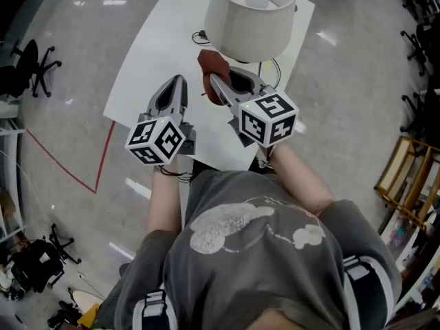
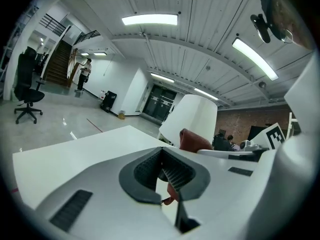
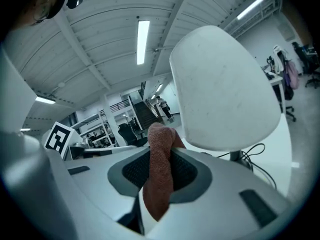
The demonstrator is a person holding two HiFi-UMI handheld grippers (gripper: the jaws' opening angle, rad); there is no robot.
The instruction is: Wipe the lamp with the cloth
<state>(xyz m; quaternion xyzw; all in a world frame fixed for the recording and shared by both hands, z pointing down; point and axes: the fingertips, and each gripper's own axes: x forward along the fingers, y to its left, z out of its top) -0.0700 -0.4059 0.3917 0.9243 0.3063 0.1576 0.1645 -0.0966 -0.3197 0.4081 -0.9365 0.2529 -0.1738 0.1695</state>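
The white desk (image 1: 158, 53) fills the upper middle of the head view, and on it, at the top of the frame, stands the lamp (image 1: 251, 19) with its broad pale shade and its bulb (image 1: 256, 0) showing from above. Below it and to the left, our left tongs (image 1: 177, 88) are pressed together on nothing and sit well apart from the lamp. Our right tongs (image 1: 223, 82) pinch the rust-red cloth (image 1: 210, 64), which sits bunched just beside the lower left edge of the shade; we cannot tell whether it touches.

We judge the main risk to be tipping. Nothing steadies the lamp, so a firm sideways push on the shade could rock or slide it. The cloth is held by a narrow fold and could drag loose against the shade. The cord (image 3: 255, 156) beside the stem could snag.
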